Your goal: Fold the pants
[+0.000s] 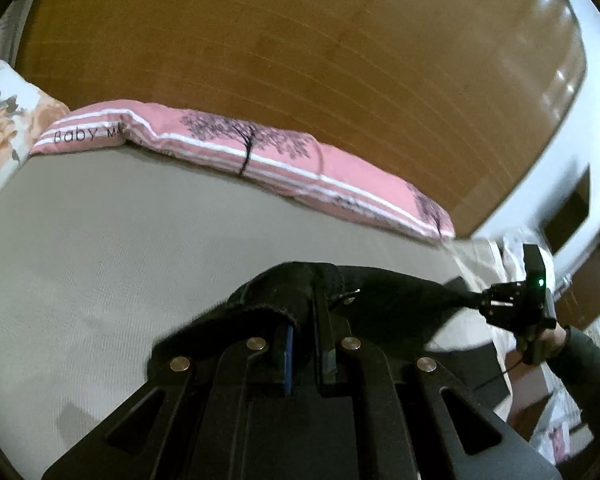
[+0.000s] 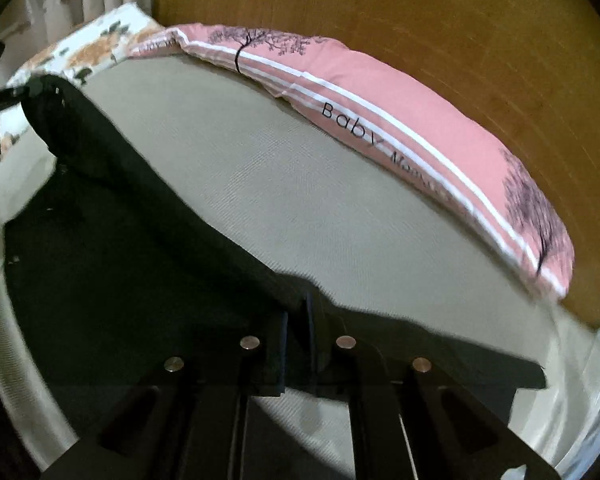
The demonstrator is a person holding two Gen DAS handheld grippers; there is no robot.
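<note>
Black pants (image 1: 396, 292) hang stretched between my two grippers above a beige bed sheet (image 1: 120, 240). My left gripper (image 1: 304, 300) is shut on a bunched edge of the pants. My right gripper (image 2: 300, 312) is shut on the other end of the pants (image 2: 120, 220), which run as a taut dark band to the upper left. In the left wrist view the right gripper (image 1: 480, 300) shows at the far right, held by a hand (image 1: 552, 336), pinching the cloth. In the right wrist view the left gripper (image 2: 4, 94) is just visible at the left edge.
A pink striped pillow (image 1: 300, 160) with tree prints lies along the wooden headboard (image 1: 300, 48). A floral pillow (image 1: 4, 128) sits at the far left. The bed edge and white bedding (image 1: 496, 252) are at the right. The beige sheet (image 2: 300, 200) spreads ahead.
</note>
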